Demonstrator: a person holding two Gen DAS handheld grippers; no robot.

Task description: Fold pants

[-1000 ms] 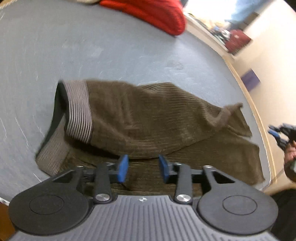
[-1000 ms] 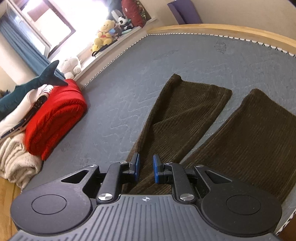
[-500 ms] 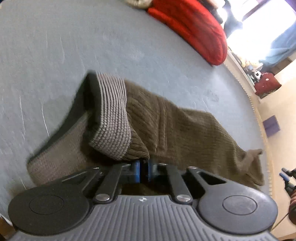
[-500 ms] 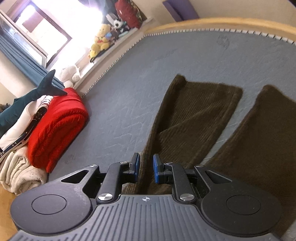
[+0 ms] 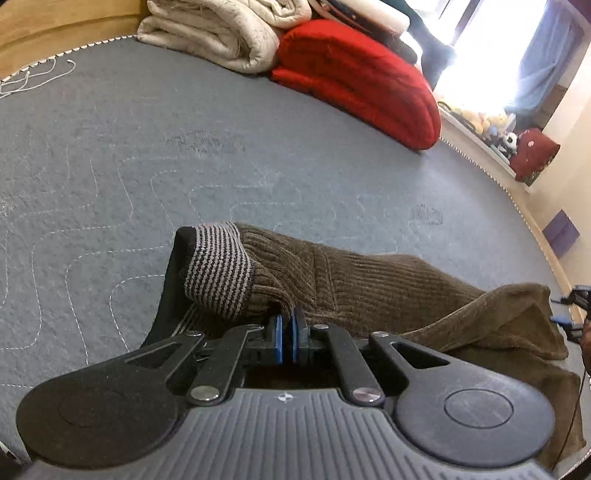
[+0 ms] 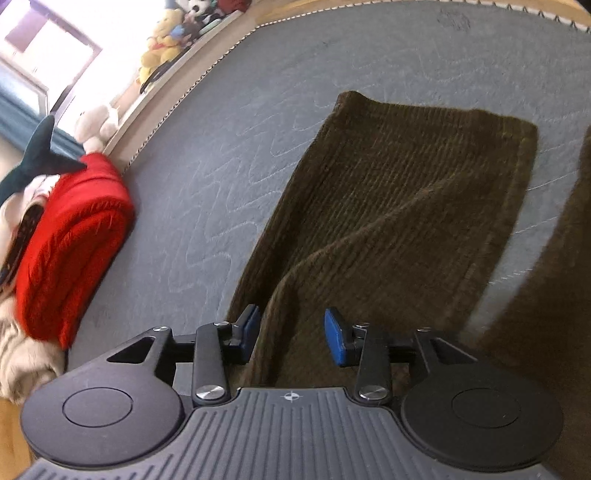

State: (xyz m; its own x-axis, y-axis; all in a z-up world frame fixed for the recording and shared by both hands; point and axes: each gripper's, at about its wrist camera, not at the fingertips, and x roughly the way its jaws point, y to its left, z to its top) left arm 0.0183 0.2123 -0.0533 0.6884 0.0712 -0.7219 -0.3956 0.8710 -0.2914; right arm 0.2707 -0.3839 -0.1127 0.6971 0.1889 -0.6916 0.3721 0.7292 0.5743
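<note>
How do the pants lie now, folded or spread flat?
Partly folded. The brown pants have the striped waistband doubled over onto the lower layer; in the right wrist view both legs lie apart.

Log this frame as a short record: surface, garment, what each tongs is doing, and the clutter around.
surface: grey quilted mat
garment: brown ribbed pants, striped waistband bunched up
left tongs: shut on pants near the waistband
right tongs: opening, over a pant leg, pads not pressing it
clutter: red blanket, cream blanket, plush toys on the ledge
fold: not yet made, legs lie apart
</note>
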